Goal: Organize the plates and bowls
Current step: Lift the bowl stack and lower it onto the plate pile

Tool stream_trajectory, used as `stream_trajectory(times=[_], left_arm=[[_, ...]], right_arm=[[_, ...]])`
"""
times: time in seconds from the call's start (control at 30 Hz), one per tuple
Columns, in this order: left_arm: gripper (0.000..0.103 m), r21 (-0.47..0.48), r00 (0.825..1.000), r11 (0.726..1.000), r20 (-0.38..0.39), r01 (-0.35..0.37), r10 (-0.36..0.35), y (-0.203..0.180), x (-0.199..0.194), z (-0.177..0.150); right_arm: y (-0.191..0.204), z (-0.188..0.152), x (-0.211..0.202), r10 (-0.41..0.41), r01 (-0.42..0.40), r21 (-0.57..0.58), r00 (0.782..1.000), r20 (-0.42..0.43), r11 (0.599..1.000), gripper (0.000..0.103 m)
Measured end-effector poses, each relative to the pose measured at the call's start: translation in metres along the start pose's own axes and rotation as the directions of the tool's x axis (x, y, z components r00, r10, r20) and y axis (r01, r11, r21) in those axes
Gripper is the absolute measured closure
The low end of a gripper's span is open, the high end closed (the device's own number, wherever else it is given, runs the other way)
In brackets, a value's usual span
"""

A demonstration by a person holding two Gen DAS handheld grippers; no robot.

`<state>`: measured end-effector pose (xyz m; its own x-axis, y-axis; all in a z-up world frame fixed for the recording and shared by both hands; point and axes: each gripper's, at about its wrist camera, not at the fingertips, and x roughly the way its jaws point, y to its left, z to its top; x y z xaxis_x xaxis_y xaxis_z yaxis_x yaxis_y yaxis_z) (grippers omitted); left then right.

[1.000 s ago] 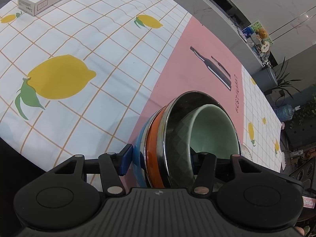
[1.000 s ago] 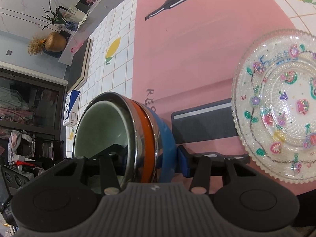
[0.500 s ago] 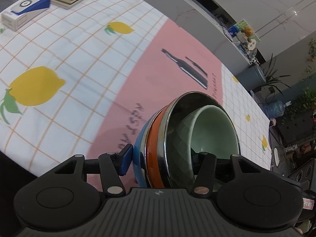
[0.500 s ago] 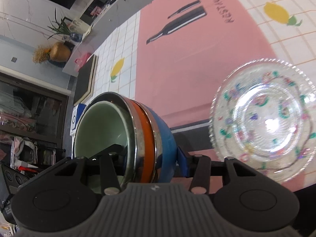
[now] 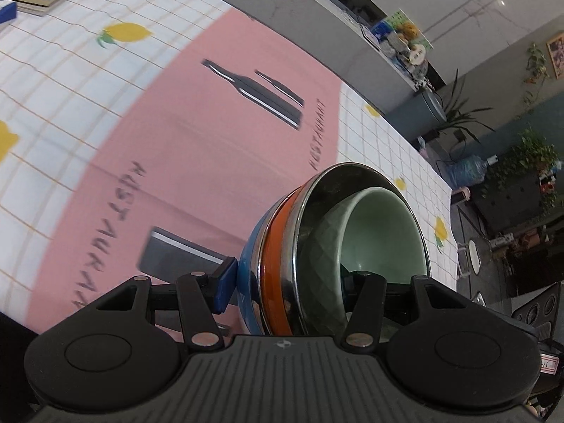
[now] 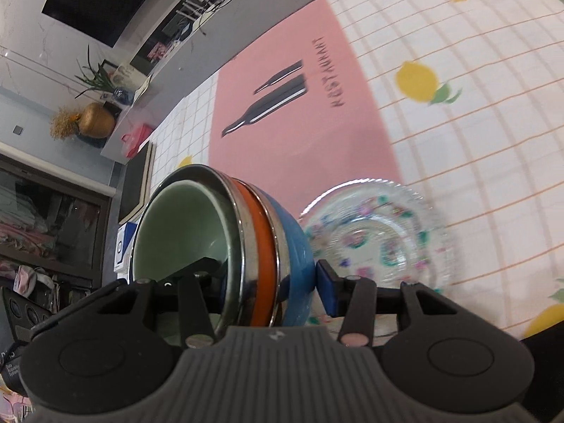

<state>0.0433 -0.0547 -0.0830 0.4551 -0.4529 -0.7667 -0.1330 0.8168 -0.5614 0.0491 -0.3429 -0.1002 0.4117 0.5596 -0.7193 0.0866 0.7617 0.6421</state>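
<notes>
1. Your left hand-held gripper [image 5: 285,287] clamps the nested bowl stack [image 5: 335,250] at lower centre, above the pink mat [image 5: 197,148].
2. Your right hand-held gripper [image 6: 268,282] clamps the same stack at lower left.
3. Only the right view shows the glass plate [image 6: 380,239], lower centre, on the bench [image 6: 476,162].

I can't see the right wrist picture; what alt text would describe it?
The right tongs clamp a nested bowl stack, green inside steel, orange and blue, held above a pink placemat. A floral glass plate lies just beyond on the lemon-print tablecloth.
</notes>
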Motion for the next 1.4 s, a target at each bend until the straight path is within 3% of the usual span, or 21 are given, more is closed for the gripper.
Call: stream_trajectory(times=[0.6, 1.4], left_arm=[[0.043, -0.007, 0.996, 1.000, -0.088, -0.017, 0.017, -0.020, 0.045, -0.016], [0.046, 0.030, 0.996, 0.999, -0.086, -0.033, 0.035, -0.024, 0.051, -0.023]], right_arm=[[-0.054, 0.005, -0.005, -0.027, 0.029, 0.063, 0.999, -0.036, 0.998, 0.056], [-0.059, 0.002, 0.000, -0.043, 0.045, 0.060, 0.998, -0.040, 0.997, 0.052]])
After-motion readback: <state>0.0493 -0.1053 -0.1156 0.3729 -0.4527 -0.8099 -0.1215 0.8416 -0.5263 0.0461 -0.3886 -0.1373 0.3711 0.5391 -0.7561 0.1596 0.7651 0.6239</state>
